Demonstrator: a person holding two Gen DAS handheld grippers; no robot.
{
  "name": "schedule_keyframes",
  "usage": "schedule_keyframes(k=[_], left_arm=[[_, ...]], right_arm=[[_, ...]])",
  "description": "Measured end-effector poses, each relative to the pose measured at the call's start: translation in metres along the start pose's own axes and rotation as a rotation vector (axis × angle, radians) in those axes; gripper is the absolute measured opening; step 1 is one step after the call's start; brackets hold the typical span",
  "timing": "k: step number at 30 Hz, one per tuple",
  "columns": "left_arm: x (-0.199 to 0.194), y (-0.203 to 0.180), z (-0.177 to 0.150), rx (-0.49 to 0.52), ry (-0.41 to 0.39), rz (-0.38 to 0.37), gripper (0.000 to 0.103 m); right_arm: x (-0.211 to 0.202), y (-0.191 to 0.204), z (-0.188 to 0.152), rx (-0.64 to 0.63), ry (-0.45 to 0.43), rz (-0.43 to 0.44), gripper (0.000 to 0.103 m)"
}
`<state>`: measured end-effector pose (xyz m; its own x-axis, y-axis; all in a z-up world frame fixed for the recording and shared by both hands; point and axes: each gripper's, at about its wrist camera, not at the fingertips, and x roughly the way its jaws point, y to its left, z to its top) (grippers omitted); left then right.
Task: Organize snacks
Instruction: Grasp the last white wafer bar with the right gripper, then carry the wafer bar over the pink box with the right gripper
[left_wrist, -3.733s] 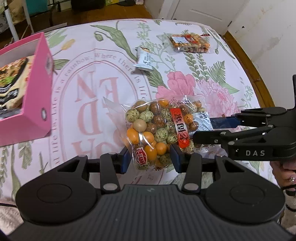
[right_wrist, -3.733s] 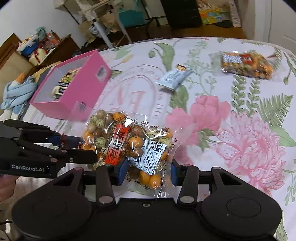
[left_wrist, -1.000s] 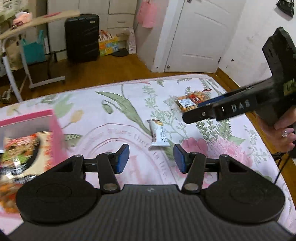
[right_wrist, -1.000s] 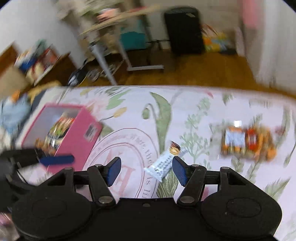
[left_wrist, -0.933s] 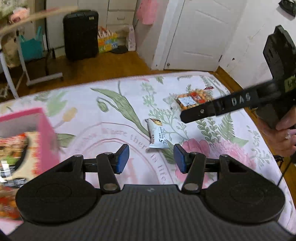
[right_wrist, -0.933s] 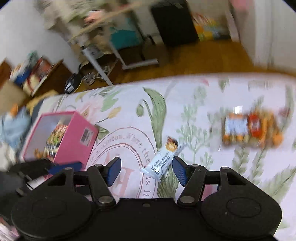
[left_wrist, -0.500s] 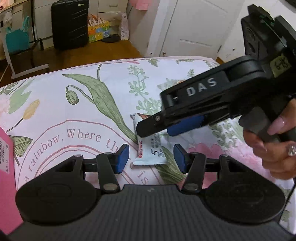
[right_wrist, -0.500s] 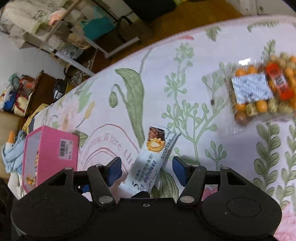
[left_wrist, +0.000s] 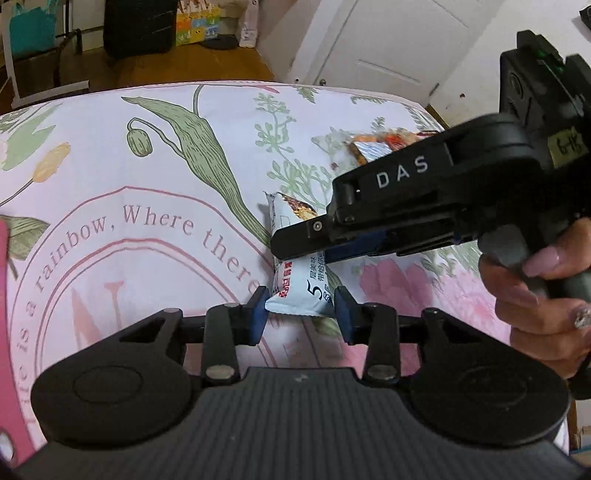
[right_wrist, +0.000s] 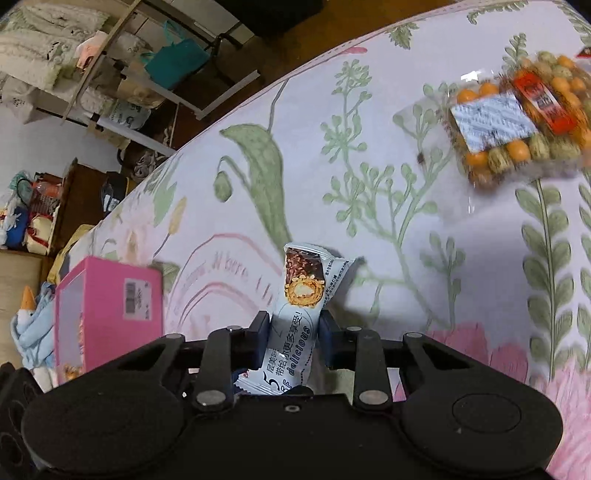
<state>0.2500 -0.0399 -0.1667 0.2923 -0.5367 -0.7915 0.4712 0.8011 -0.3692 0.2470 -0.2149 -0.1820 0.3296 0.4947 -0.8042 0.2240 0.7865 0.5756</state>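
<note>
Both my grippers, left (left_wrist: 300, 318) and right (right_wrist: 294, 335), have just closed onto the snack bar (right_wrist: 295, 321); light, crinkly, slippery, so I pinch mid-body.

This is a lived-in room of a home, likely a bedroom. A floral cloth (left_wrist: 177, 155) printed with tulips and a rainbow motto covers the broad surface in front. Beyond it lie a wooden floor (left_wrist: 155, 70), a white panelled door (left_wrist: 388, 44) and a dark suitcase (left_wrist: 138, 26) against the wall. The right wrist view adds cluttered shelves (right_wrist: 66, 59), a teal bag (right_wrist: 177, 62) and a soft toy (right_wrist: 31, 317).
</note>
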Motion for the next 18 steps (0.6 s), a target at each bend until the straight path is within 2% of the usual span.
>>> schedule_keyframes(k=[4, 12, 18], left_arm=[[-0.018, -0.005, -0.004, -0.005, 0.065, -0.008, 0.037], [-0.044, -0.016, -0.034, -0.007, 0.158, 0.025, 0.037], [-0.079, -0.015, -0.048, -0.020, 0.134, 0.062, 0.035]], right_arm=[[-0.005, 0.005, -0.013, 0.023, 0.068, 0.001, 0.033], [-0.004, 0.030, -0.048, -0.069, 0.195, -0.021, 0.033], [-0.015, 0.064, -0.068, -0.218, 0.191, 0.050, 0.033]])
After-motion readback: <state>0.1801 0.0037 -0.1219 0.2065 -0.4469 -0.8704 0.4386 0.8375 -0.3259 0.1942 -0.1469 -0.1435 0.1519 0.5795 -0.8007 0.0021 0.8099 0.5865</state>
